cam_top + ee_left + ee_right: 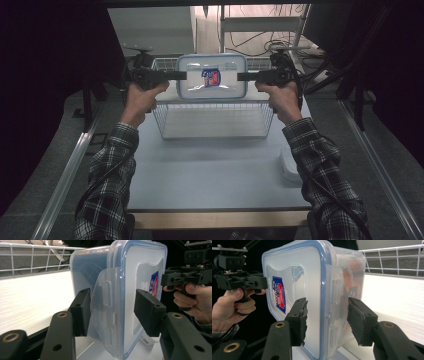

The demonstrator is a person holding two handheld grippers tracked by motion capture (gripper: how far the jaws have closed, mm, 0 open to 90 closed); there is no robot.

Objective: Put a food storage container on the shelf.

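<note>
The table (215, 170) was the broadest thing before me, a flat, pale blue-grey slab with a light wooden front edge. On its far half stood a white wire basket (215, 120), rectangular, its walls a fine grid of thin rods.

Above that basket I held a plastic container (212, 76) in the air between my two claws. It was a rounded-corner rectangular box of cloudy, translucent plastic, its lid rimmed with a blue seal and bearing a small red-and-blue label (211, 77). A hinged locking flap (106, 302) with moulded slots lay along each short end.

My left claw (177, 75) gripped the container's left end. In the left gripper view its two black jaws, blocky with matte, slightly rough pads, stood on either side of the lid edge and flap, one against the box body, the other against the lid face: clamped on the container.

My right claw (245, 76) held the opposite end the same way. In the right gripper view one pad, frayed along its edge, pressed on the lid face and the other on the box wall, so it too was clamped on the container.

At the table's right edge lay a small, flat white lid-like piece (290, 167).
</note>
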